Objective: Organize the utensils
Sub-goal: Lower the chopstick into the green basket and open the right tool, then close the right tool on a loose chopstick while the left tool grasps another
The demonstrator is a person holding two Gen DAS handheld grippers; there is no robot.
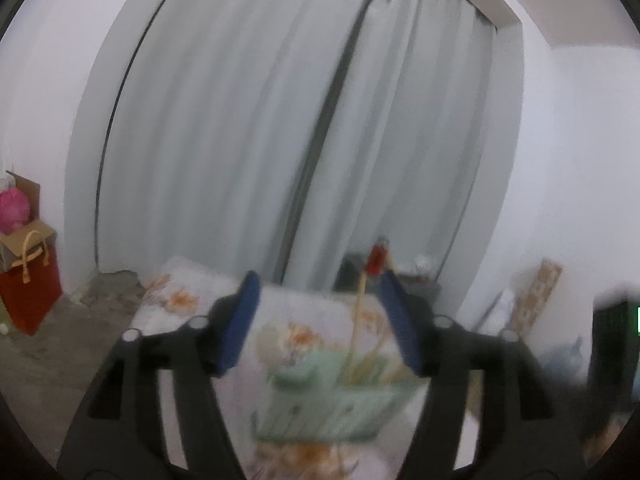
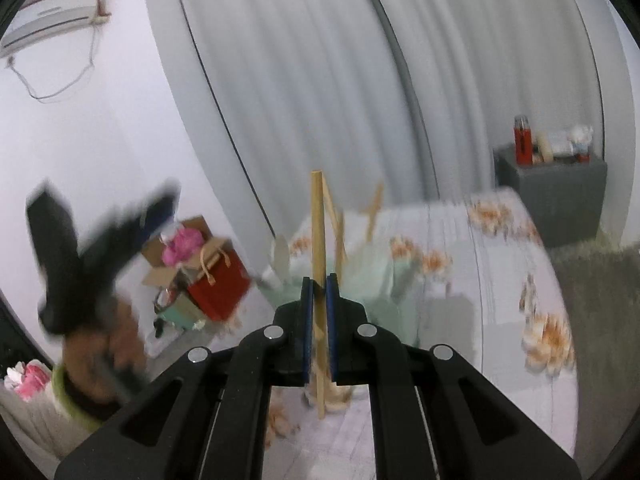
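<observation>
My right gripper is shut on a wooden chopstick, held upright above a pale green utensil holder that has several wooden utensils standing in it. My left gripper is open and empty, held above the same green holder, which stands on the floral table cloth with wooden sticks in it. In the right wrist view the left gripper shows blurred at the left, away from the holder.
The table has a white cloth with orange flowers. A grey cabinet with a red flask stands behind it. Curtains hang behind. A red bag and boxes sit on the floor at the left.
</observation>
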